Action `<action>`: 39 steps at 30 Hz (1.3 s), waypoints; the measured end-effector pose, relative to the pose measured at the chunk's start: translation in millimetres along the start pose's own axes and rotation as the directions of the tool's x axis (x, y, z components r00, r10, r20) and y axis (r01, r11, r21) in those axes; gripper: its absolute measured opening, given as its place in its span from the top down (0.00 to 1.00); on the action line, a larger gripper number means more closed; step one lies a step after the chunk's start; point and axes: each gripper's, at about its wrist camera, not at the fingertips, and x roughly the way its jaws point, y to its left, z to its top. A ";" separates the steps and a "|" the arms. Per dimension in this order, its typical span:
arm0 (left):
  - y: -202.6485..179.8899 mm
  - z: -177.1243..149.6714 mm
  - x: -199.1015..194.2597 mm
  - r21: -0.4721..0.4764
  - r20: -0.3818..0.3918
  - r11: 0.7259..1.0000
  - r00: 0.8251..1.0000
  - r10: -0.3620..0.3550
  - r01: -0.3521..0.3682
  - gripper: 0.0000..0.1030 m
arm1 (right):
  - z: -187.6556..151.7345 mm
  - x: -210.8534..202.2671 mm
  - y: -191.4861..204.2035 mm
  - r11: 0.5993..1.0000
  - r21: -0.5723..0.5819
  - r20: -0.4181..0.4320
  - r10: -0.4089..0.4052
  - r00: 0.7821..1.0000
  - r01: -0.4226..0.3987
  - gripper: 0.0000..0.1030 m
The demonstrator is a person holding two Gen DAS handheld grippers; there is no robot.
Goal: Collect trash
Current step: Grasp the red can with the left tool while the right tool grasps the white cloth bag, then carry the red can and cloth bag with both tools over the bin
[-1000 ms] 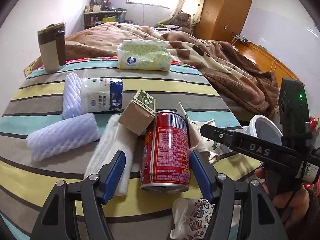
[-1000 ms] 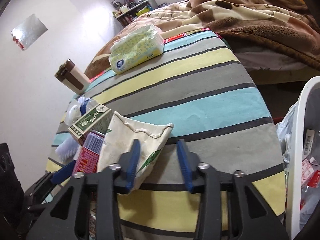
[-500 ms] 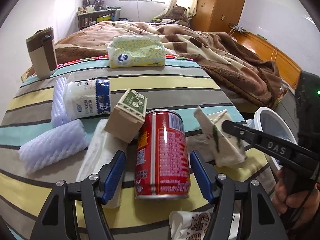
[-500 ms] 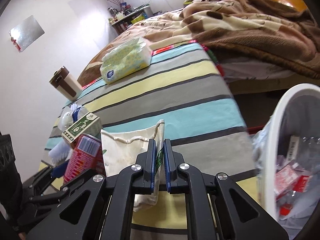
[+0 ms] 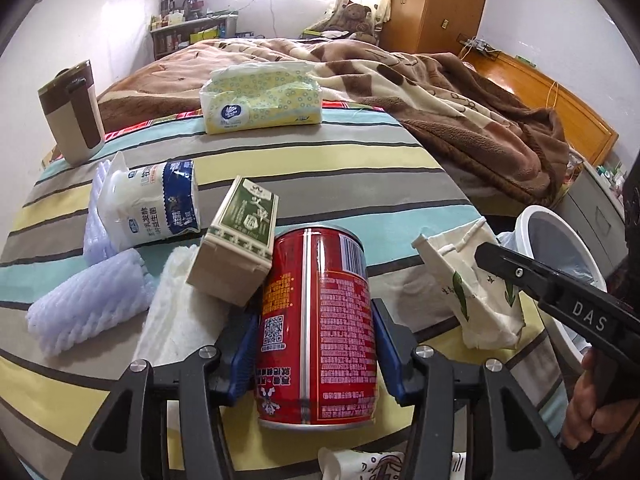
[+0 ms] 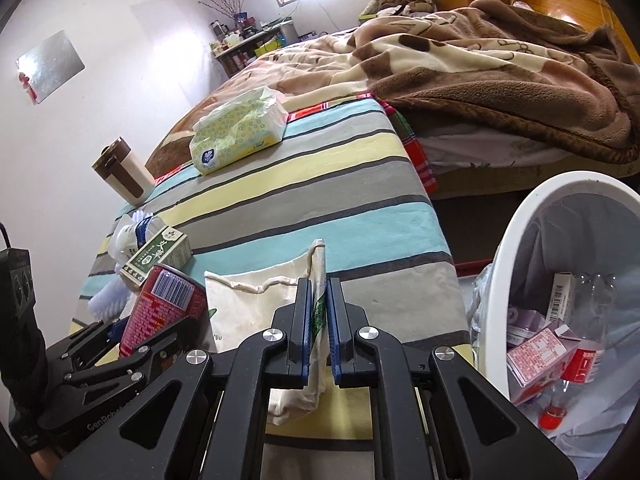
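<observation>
My left gripper point(image 5: 316, 340) is shut on a red drink can point(image 5: 318, 320) lying on the striped table point(image 5: 320, 160); the can also shows in the right wrist view point(image 6: 160, 308). My right gripper point(image 6: 319, 320) is shut on a cream cloth pouch with green print point(image 6: 256, 308) and holds it lifted at the table's right edge; the pouch also shows in the left wrist view point(image 5: 476, 292). A white trash bin point(image 6: 516, 272) with cartons and bottles inside stands to the right, below the table edge.
A green-and-tan carton point(image 5: 240, 240) leans on the can. A white yogurt bottle point(image 5: 148, 204), white foam sleeves point(image 5: 84, 304), a tissue pack point(image 5: 260, 96) and a brown-and-cream mug point(image 5: 72, 108) lie farther back. A printed paper cup point(image 5: 380, 464) lies near me. A bed with a brown blanket point(image 5: 440, 92) lies behind.
My right gripper closed on the cloth pouch and lifted it toward the bin. My left gripper closed on the red can, which now stands nearer and larger.
</observation>
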 end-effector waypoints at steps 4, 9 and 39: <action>-2.9 -2.1 -1.8 0.000 0.003 1.000 1.000 0.001 -0.001 0.49 | -1.5 -4.2 -1.7 1.000 -0.003 0.010 -0.001 1.000 0.001 0.93; -4.7 -4.3 -8.6 -0.013 0.017 1.000 1.000 -0.004 0.004 0.49 | -4.4 -12.0 -3.3 1.000 -0.004 0.030 -0.006 1.000 0.006 0.93; -86.9 -9.2 -81.0 0.065 0.145 0.991 0.981 -0.127 0.119 0.49 | -15.0 -98.8 -56.0 0.994 0.082 0.207 -0.084 0.975 0.068 0.93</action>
